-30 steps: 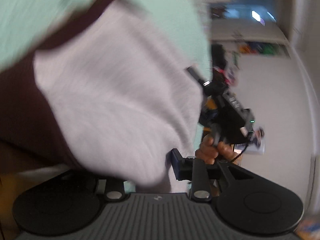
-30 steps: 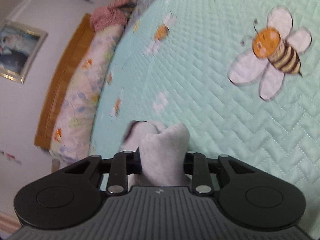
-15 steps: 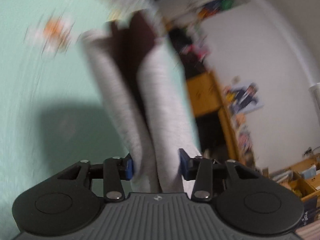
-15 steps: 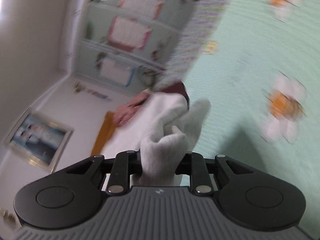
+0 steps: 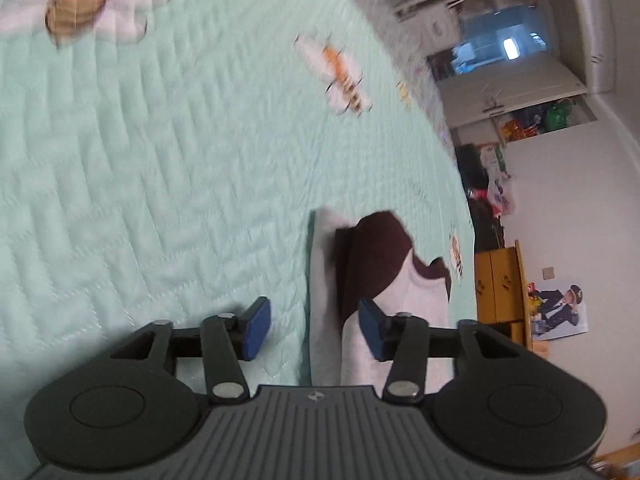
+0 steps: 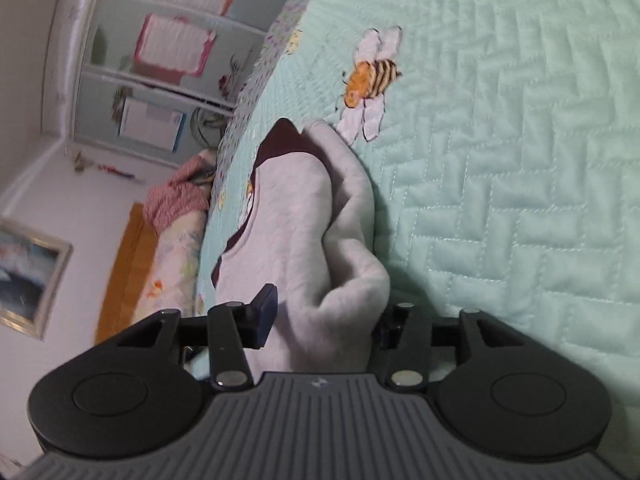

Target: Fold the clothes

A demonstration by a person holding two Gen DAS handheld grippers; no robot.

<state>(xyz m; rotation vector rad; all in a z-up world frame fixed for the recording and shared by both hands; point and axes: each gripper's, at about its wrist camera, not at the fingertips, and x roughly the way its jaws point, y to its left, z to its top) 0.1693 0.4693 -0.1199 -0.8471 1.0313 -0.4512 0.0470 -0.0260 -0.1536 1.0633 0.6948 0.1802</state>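
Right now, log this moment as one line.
left gripper: open | right gripper: open | grey garment: lying on green quilt | hold: none

Garment [image 6: 304, 216] on quilt [image 6: 500, 160], btwn right gripper [image 6: 324, 320] fingers, bee patch [image 6: 370, 80] behind

left gripper [image 5: 314, 330] jaws apart, right gripper [image 6: 326, 320] jaws apart

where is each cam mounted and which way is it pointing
Left wrist: on the left tongs, looking along open blue-padded fingers over the quilt towards a doorway.
Right wrist: on the right tongs, open, facing shelves past the quilt's edge.
Both show the grey and maroon garment lying on the bee-patterned quilt.
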